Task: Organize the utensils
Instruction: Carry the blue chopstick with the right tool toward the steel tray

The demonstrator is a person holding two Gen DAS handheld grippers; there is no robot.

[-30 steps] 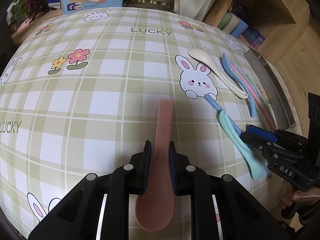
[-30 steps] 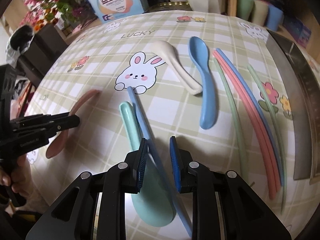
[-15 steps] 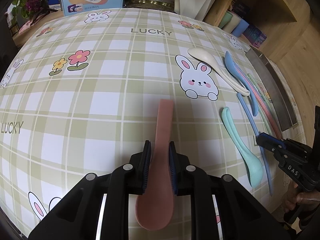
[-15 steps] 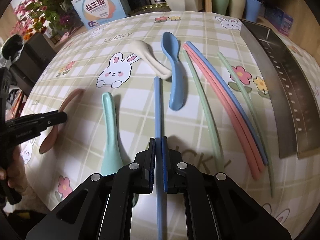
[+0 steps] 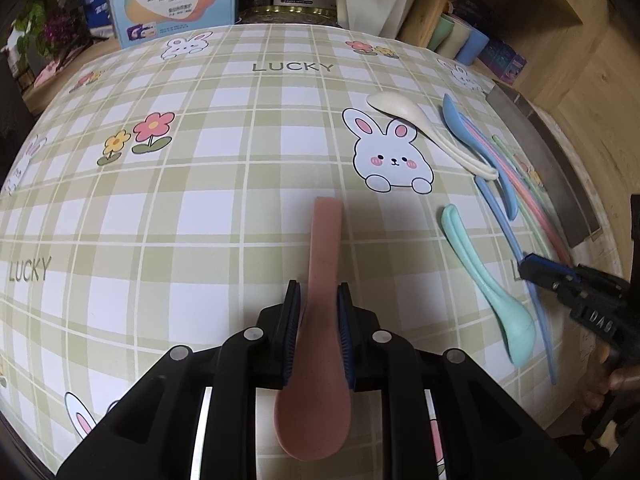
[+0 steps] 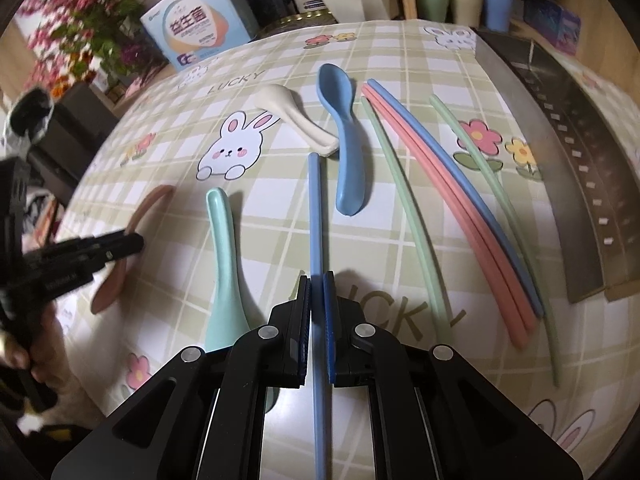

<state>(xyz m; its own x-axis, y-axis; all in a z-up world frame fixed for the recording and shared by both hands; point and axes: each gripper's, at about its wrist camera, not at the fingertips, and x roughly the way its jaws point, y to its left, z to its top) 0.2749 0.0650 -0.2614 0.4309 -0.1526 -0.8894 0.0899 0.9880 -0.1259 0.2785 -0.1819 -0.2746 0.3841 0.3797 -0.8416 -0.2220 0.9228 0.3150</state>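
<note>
Left wrist view: the left gripper is clamping the pink plastic spoon lying on the checked surface.

Right wrist view: the right gripper is pinching the long blue plastic chopstick; next, probably carrying it to the other chopsticks.

On the worktop, seen from the right wrist, spoons and chopsticks lie side by side. One spoon lies left of the chopstick in the right gripper. Two more spoons touch behind it, five chopsticks lie right, and a tray lies farthest right.
</note>
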